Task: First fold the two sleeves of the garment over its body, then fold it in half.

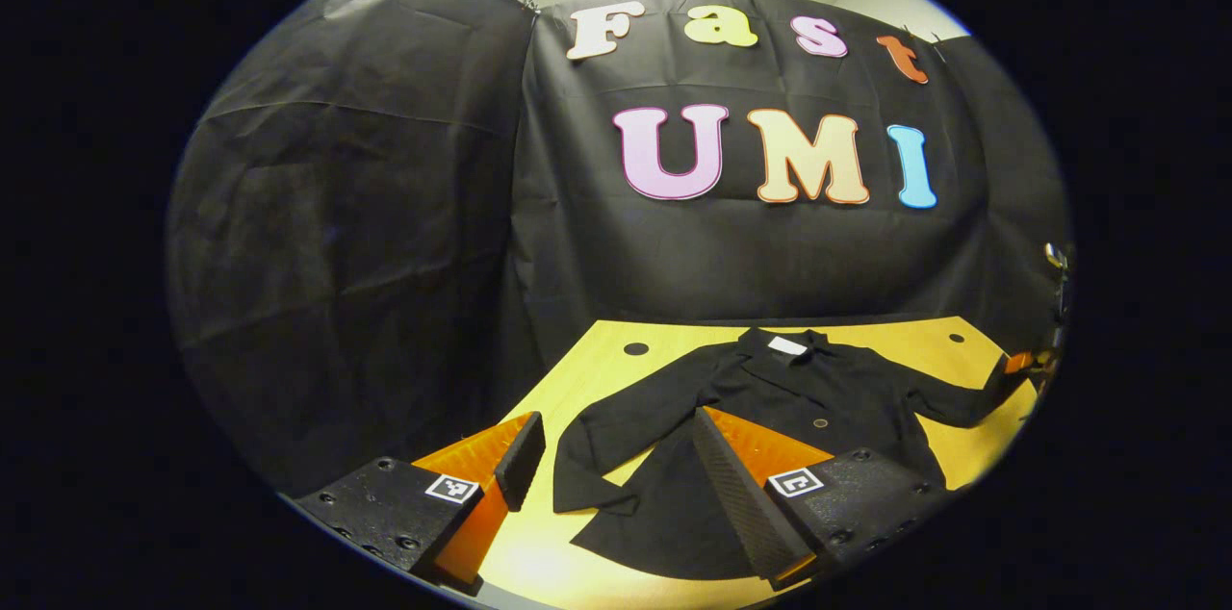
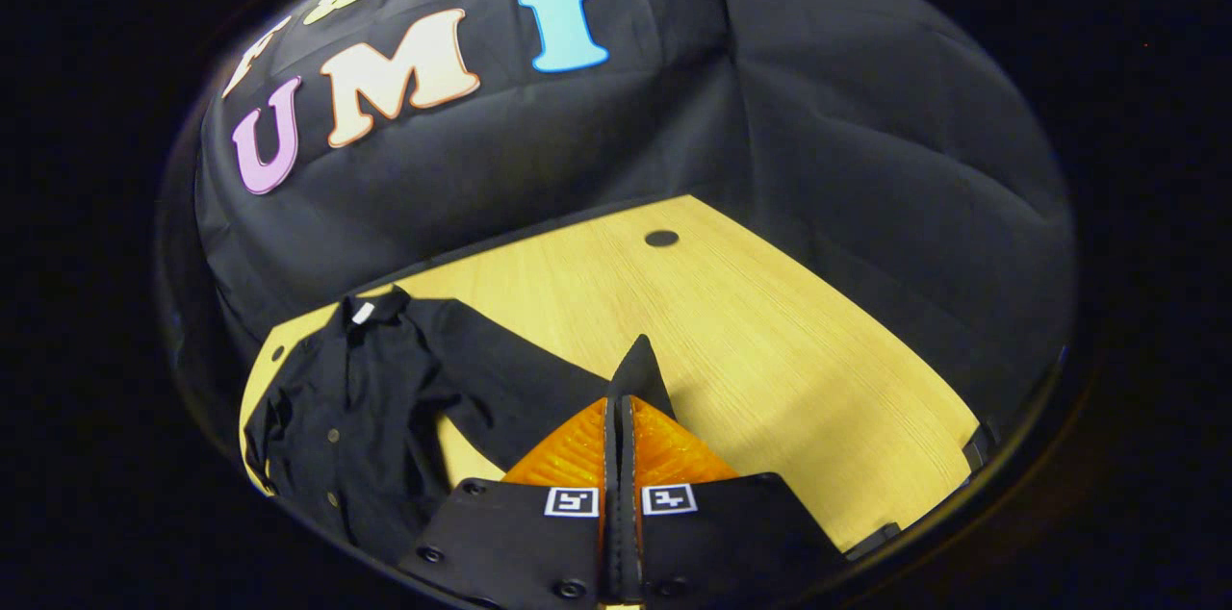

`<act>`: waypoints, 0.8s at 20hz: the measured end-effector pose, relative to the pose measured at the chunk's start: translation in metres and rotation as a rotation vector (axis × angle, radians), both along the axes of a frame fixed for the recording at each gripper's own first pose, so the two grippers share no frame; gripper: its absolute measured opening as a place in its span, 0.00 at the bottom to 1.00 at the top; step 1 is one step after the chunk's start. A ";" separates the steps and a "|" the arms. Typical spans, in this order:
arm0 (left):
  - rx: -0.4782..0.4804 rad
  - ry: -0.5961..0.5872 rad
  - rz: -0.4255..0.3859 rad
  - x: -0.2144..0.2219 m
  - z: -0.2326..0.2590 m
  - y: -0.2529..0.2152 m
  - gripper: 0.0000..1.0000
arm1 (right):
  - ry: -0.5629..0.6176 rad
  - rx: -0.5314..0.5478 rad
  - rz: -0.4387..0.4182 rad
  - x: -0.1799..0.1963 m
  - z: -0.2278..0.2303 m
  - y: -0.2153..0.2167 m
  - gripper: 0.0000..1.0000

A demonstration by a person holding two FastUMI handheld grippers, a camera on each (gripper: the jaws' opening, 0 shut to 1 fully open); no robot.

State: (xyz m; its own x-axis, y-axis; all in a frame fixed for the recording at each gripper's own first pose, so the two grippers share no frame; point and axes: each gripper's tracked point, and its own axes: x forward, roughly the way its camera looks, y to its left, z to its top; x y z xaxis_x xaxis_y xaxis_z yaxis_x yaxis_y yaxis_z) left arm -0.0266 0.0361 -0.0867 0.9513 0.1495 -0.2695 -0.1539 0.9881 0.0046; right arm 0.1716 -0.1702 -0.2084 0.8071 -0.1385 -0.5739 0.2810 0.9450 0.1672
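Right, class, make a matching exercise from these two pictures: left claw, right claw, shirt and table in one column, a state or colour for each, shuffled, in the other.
Column one:
1. left claw
2. right claw
3. shirt
4. table

Column two:
A. yellow wood
B. shut on the end of a sleeve
C. open
D. black, spread out flat

Pairs: 1-C, 2-B, 3-D, 4-A.

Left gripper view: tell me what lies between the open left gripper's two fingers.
In the left gripper view, the left gripper frames bare wooden table and the black shirt's near sleeve, lying flat, unfolded.
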 end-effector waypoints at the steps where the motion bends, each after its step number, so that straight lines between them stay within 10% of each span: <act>1: 0.001 -0.001 -0.011 0.003 -0.001 0.003 0.98 | -0.018 0.002 0.005 0.007 0.009 0.011 0.02; 16: -0.005 0.035 -0.064 0.017 -0.020 0.033 0.98 | -0.182 -0.026 0.129 0.104 0.104 0.150 0.02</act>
